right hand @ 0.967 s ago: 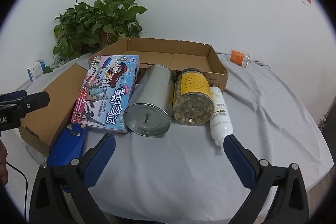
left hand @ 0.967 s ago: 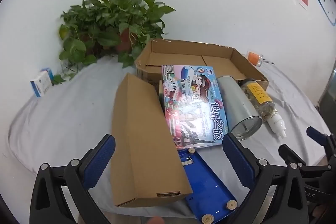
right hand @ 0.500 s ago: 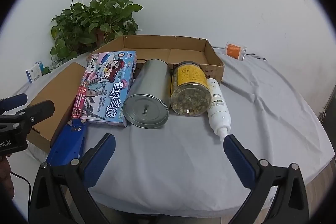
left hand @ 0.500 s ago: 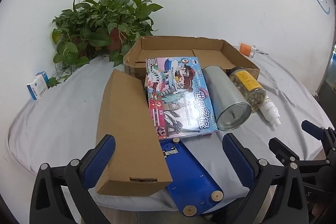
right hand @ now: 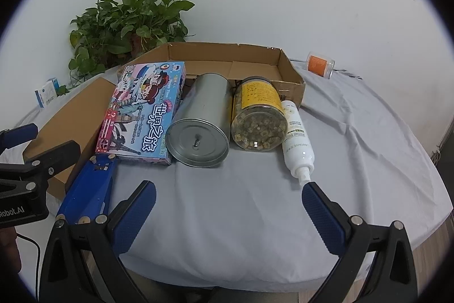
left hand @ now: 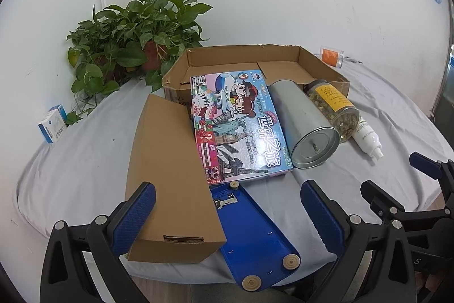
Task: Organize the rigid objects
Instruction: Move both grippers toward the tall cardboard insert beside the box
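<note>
I see the game box (left hand: pixel 238 127), printed "WORLD TOUR", lying mid-table, touching the metal can (left hand: pixel 305 127) on its right. My left gripper (left hand: pixel 227 217) and right gripper (right hand: pixel 228 213) hover near, jaws spread, holding nothing.

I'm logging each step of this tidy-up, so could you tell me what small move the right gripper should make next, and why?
Probably ease the right gripper forward toward the metal tin. Both grippers are open and hold nothing; the left gripper is back at the table edge too. The tin lies on its side straight ahead, lid facing the camera, and the open cardboard tray behind it is still empty.
</note>
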The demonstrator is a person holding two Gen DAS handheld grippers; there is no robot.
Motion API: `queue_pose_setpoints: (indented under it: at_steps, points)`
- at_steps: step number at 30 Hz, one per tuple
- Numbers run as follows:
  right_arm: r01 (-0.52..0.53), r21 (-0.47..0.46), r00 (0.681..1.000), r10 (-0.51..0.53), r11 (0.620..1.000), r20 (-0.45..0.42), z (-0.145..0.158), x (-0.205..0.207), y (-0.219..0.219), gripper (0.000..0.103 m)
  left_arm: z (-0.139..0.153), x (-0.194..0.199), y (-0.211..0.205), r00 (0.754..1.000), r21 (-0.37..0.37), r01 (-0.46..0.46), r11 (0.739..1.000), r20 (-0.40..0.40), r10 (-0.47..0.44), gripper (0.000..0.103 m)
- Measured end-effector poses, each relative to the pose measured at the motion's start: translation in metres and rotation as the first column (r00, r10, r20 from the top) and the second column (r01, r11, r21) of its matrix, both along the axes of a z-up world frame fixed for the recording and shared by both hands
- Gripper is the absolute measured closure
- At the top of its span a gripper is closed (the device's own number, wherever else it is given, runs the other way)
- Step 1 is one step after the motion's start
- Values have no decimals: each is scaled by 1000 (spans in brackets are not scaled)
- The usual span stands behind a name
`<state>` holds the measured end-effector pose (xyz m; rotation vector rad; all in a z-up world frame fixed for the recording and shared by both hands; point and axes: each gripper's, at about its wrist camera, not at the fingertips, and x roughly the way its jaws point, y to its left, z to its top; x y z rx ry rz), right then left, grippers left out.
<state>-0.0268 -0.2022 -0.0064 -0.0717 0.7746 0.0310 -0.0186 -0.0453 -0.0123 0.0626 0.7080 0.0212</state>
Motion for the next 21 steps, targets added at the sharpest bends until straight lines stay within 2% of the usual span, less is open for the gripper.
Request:
queue_pose_setpoints:
  at_steps: [11,21]
  points:
    - [11,-10,1000,-11,1000,-23,-6,3,3,1,-3,2,9,1000,-18,-8,1000,-4,8,0]
    - [-32,-23,999,31,999,-37,-8,6,20,1,-2,-7,22,1000,-37,-28,999,7,28,0]
